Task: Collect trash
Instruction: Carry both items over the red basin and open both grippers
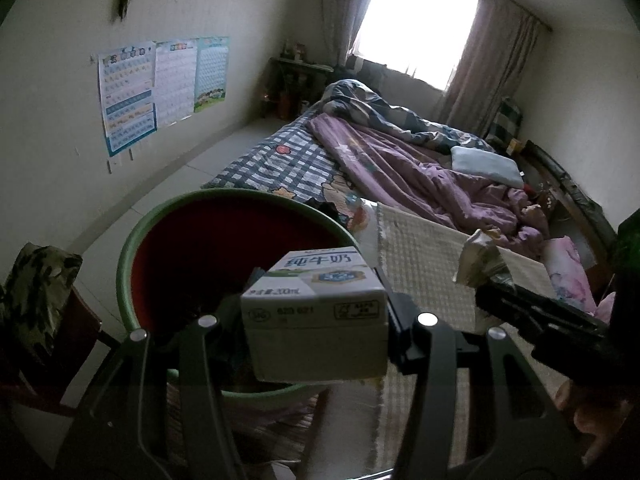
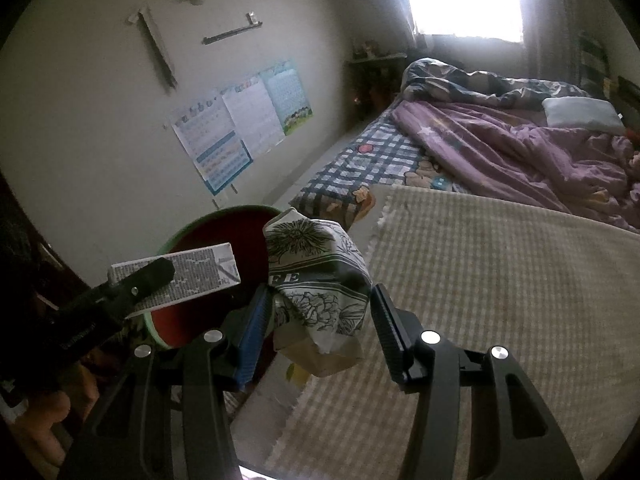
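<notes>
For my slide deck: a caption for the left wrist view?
Left gripper holds a milk carton over the green-rimmed bin beside a bed.

- On the milk carton, the Chinese characters "纯牛奶" are printed in blue on the top face.
- "200mL" can be read at the end of a small line on the same carton's upper edge; the characters before it are too blurred.
- "623 621" is stamped faintly on the carton's front face.
- On the crumpled printed wrapper, the letters "EE" are seen on a band.
- The wall posters carry print too small to be read.
</notes>
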Action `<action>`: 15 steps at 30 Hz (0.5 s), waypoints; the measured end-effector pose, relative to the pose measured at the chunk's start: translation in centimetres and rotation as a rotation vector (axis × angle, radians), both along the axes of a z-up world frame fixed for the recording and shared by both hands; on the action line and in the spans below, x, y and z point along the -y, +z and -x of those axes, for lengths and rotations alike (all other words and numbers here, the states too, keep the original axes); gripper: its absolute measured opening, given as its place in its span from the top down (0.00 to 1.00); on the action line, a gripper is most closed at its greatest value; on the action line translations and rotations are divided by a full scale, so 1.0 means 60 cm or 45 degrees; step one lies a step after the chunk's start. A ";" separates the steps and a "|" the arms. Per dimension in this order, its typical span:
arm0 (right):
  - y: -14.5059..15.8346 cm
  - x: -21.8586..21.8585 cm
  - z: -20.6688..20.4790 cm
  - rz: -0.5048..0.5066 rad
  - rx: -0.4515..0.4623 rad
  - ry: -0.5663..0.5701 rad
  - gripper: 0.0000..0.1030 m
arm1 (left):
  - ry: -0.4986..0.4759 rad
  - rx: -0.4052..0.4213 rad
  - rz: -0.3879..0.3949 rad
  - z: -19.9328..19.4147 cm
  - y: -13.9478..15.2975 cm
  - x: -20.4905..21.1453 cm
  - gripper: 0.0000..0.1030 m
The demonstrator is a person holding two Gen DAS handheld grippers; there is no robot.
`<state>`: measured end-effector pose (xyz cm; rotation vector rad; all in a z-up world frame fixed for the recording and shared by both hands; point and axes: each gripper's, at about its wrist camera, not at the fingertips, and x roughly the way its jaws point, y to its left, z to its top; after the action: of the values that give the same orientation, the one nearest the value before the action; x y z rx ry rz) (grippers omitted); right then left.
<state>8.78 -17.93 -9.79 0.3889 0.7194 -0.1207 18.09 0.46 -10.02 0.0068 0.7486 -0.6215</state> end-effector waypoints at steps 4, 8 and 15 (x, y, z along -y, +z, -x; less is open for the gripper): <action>0.001 -0.008 -0.004 0.003 0.000 0.000 0.52 | 0.003 -0.003 0.003 -0.014 -0.001 -0.010 0.51; 0.002 -0.016 -0.014 0.005 -0.001 0.006 0.52 | 0.003 -0.003 0.002 -0.016 -0.001 -0.012 0.51; -0.001 -0.026 -0.036 0.010 -0.007 0.027 0.52 | 0.019 -0.006 0.002 -0.042 -0.003 -0.034 0.51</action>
<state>10.96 -16.37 -9.85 0.3736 0.7283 -0.1049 20.58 2.49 -10.22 -0.0019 0.7518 -0.6077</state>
